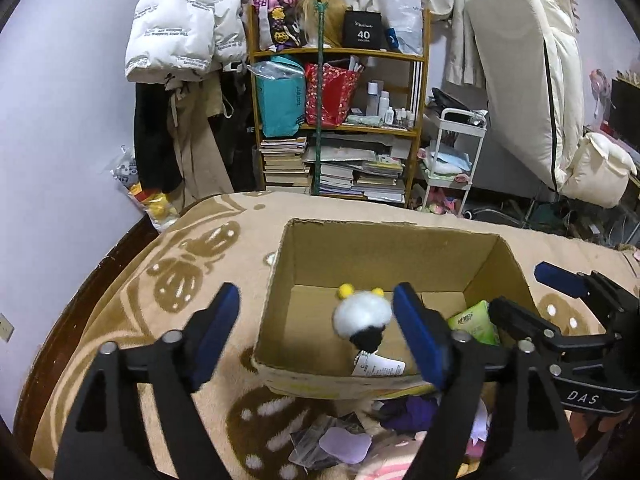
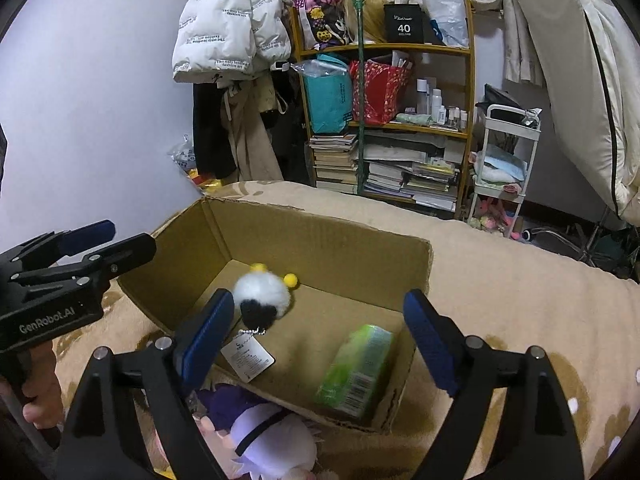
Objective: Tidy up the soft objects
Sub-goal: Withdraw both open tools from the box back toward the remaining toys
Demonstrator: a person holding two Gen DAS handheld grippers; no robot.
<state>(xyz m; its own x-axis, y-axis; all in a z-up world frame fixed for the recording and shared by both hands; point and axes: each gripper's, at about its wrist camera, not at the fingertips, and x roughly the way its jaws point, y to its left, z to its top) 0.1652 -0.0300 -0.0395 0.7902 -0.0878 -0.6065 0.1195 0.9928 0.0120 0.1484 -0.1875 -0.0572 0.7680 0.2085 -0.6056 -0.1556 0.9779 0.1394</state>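
Note:
An open cardboard box (image 1: 320, 236) (image 2: 320, 232) stands on a beige patterned blanket. Inside lie a white fluffy plush with yellow pompoms, a black patch and a paper tag (image 1: 362, 314) (image 2: 262, 294), and a green tissue pack (image 1: 476, 320) (image 2: 356, 368). My left gripper (image 1: 318, 334) is open and empty, over the box's near left wall. My right gripper (image 2: 320, 340) is open and empty above the box's near edge; it also shows in the left wrist view (image 1: 532, 292). A purple and white plush doll (image 2: 256, 432) (image 1: 404, 408) lies in front of the box.
The blanket (image 2: 500, 280) covers the bed. Flat lilac pieces and plastic wrappers (image 1: 340, 440) lie near the doll. Beyond the bed stand a wooden shelf with bags and books (image 1: 340, 120), hanging coats (image 1: 188, 40), a white trolley (image 1: 452, 160) and a leaning mattress (image 1: 528, 80).

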